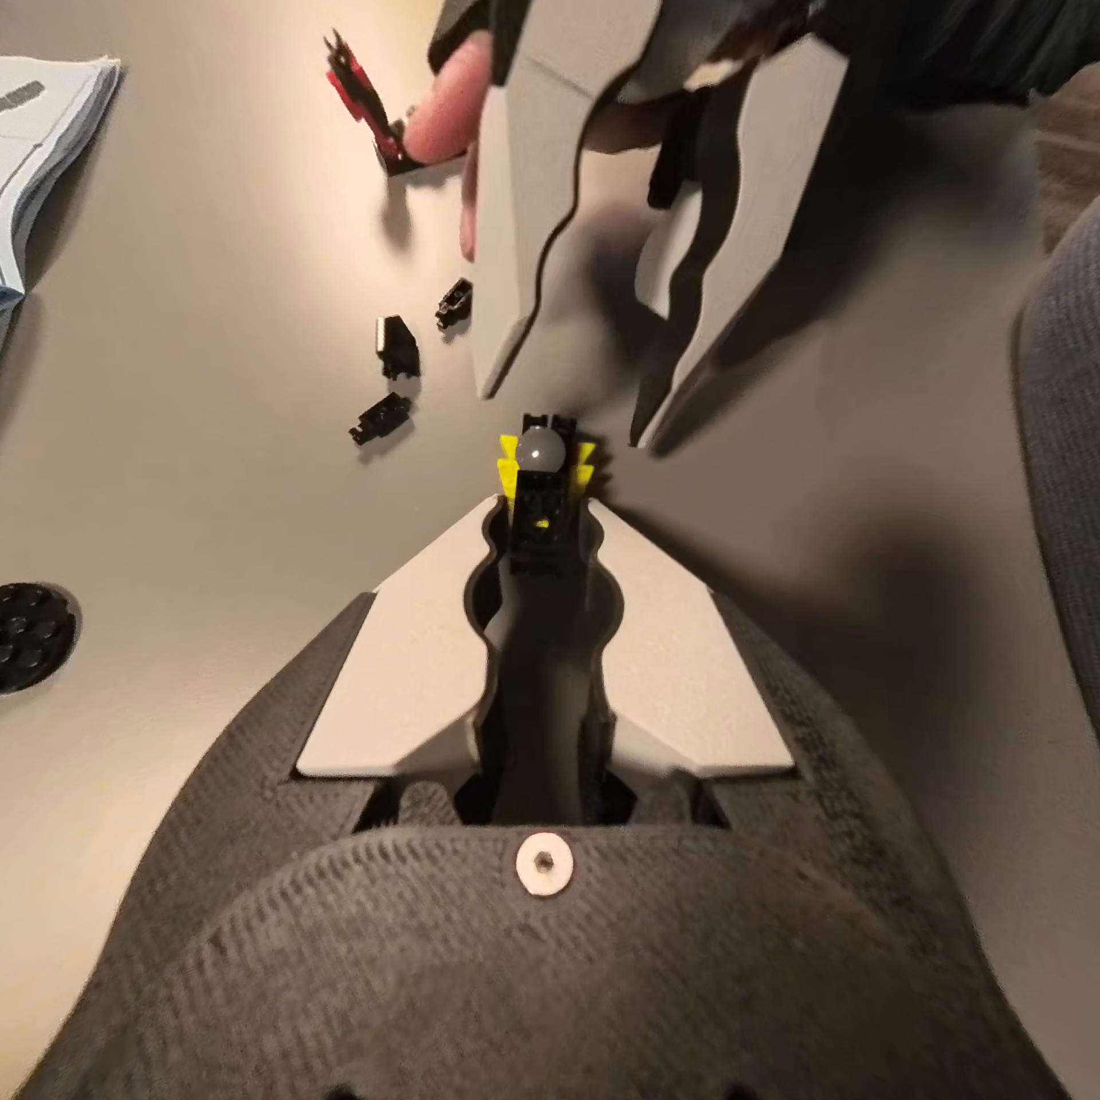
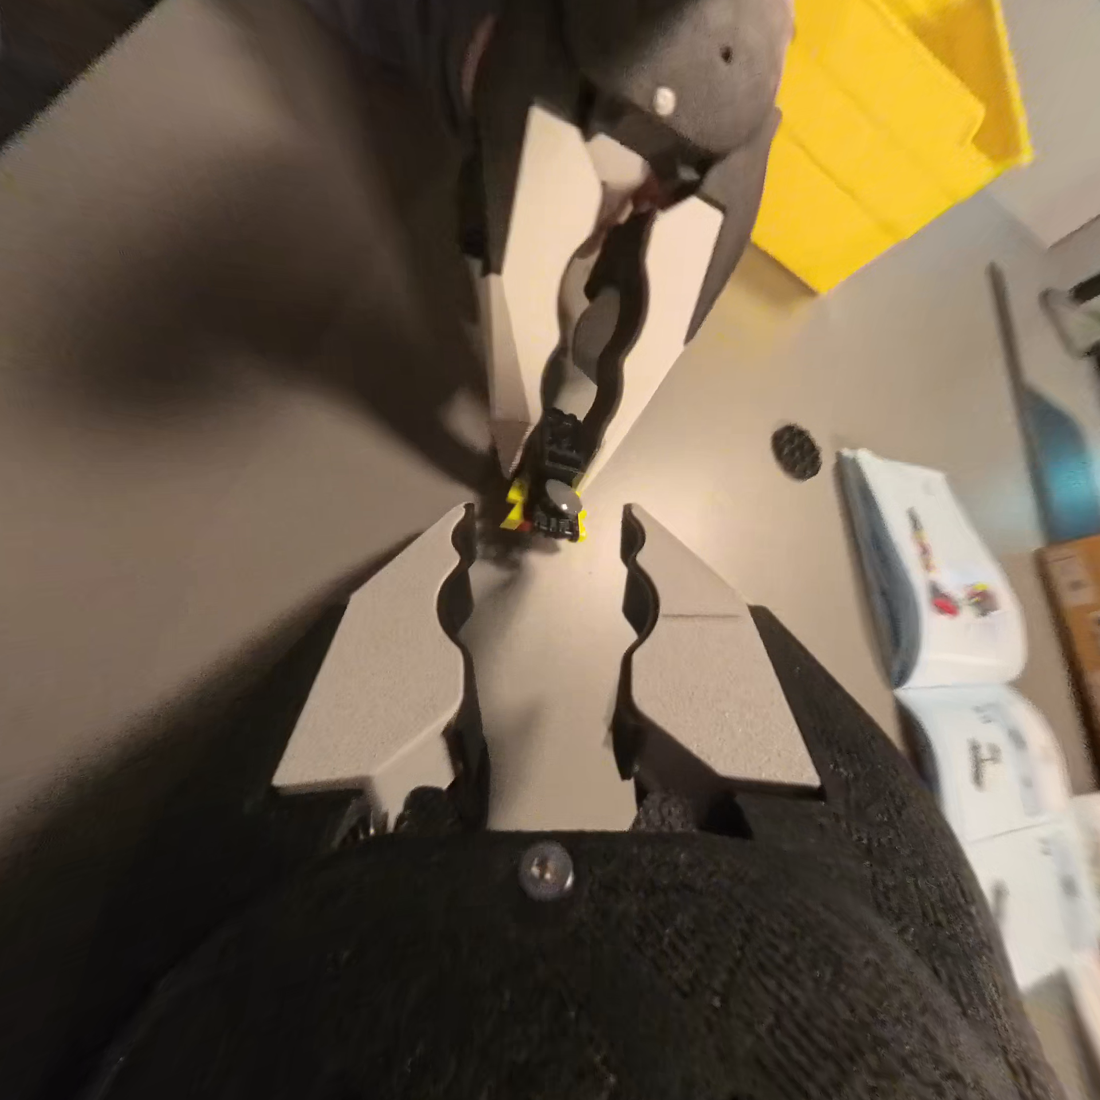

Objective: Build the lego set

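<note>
A: Start with the biggest things.

B: A beige tabletop carries everything. At its far side in the right wrist view stands a yellow bin, and instruction booklets lie stacked along the right edge.

A: And the grippers?

B: The left gripper has its jaws nearly together, pinching a small black lego assembly between the tips. The assembly has yellow pointed pieces on both sides and a grey dome on its far end, and it sticks out past the fingertips, low over the table. The right gripper faces it from the opposite side, jaws spread wide with nothing between them, tips just beside the assembly's domed end.

A: Loose parts?

B: In the left wrist view, a black round studded plate sits at the left edge. Farther off, a red and black lego piece lies near the person's fingers. Three small black lego pieces are scattered on the table, left of the right gripper's fingers.
</note>
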A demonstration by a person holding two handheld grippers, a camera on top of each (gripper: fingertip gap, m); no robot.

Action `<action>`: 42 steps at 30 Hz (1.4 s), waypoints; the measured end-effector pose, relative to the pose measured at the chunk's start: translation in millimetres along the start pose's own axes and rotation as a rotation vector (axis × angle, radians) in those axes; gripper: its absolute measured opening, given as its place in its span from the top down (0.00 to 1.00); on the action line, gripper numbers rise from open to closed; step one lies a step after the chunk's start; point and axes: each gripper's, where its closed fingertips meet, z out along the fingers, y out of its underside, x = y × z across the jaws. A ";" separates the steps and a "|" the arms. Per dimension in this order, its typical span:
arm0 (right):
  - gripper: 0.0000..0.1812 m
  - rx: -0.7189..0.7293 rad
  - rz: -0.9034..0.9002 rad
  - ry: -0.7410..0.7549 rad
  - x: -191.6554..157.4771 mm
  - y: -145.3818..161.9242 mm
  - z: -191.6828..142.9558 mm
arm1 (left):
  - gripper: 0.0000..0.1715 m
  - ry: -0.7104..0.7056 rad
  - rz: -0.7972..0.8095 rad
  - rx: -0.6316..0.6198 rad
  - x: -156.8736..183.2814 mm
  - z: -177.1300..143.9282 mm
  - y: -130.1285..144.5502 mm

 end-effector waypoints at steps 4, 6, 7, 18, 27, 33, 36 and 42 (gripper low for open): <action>0.73 -0.035 -0.252 0.115 -0.7 -5.5 4.6 | 0.87 0.057 -0.073 0.056 1.6 -6.0 -6.3; 0.75 -0.065 -0.373 0.181 0.9 -6.2 6.3 | 0.87 0.077 -0.100 0.069 1.7 -7.6 -7.5; 0.76 -0.085 -0.431 0.216 2.7 -5.7 7.1 | 0.87 0.084 -0.107 0.071 2.0 -7.9 -7.8; 0.89 -0.160 -0.659 0.359 9.4 0.0 11.2 | 0.87 0.139 -0.174 0.086 4.5 -10.0 -9.5; 0.90 -0.150 -0.628 0.359 9.8 0.4 9.3 | 0.87 0.166 -0.223 0.100 4.9 -10.6 -11.4; 0.91 -0.115 -0.510 0.351 14.1 -2.4 6.2 | 0.67 -0.128 0.148 0.128 -6.4 -11.8 -18.6; 0.91 -0.100 -0.457 0.336 14.9 -2.6 4.9 | 0.71 -0.308 0.439 0.101 -5.7 -8.3 -21.8; 0.91 -0.053 -0.347 0.308 17.2 -6.1 0.6 | 0.82 -0.404 0.519 0.109 -11.5 -10.9 -26.1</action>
